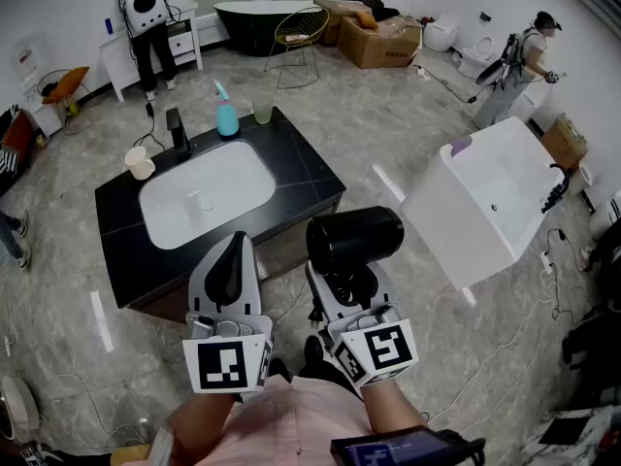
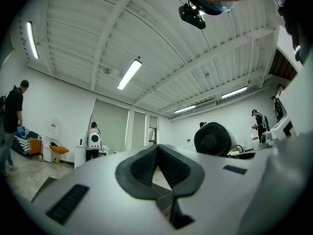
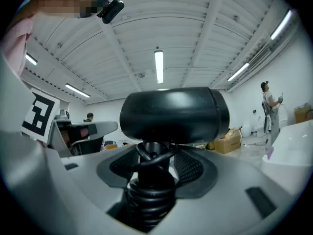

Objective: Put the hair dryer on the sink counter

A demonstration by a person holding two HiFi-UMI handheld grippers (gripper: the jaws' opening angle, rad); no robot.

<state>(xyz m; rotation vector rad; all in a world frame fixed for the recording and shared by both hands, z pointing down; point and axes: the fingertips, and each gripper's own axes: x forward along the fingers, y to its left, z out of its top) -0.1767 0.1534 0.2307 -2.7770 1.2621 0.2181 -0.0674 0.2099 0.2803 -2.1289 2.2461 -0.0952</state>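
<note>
The black hair dryer (image 1: 354, 238) is held up in front of me, its barrel lying crosswise above my right gripper (image 1: 342, 284). That gripper (image 3: 154, 165) is shut on the dryer's handle, which has the coiled cord wound round it; the dryer's barrel (image 3: 173, 114) fills the middle of the right gripper view. My left gripper (image 1: 229, 265) hangs beside it, shut with nothing between its pads (image 2: 142, 163). The dryer's rear grille (image 2: 212, 139) shows to the right in the left gripper view. The black sink counter (image 1: 301, 168) with its white basin (image 1: 206, 192) stands just beyond both grippers.
On the counter stand a black faucet (image 1: 177, 129), a teal soap bottle (image 1: 226, 116), a green cup (image 1: 262, 110) and a pale cup (image 1: 140, 163). A white tub (image 1: 495, 197) stands at the right. Farther off are a gold chair (image 1: 296, 32), cardboard boxes (image 1: 383, 39) and people.
</note>
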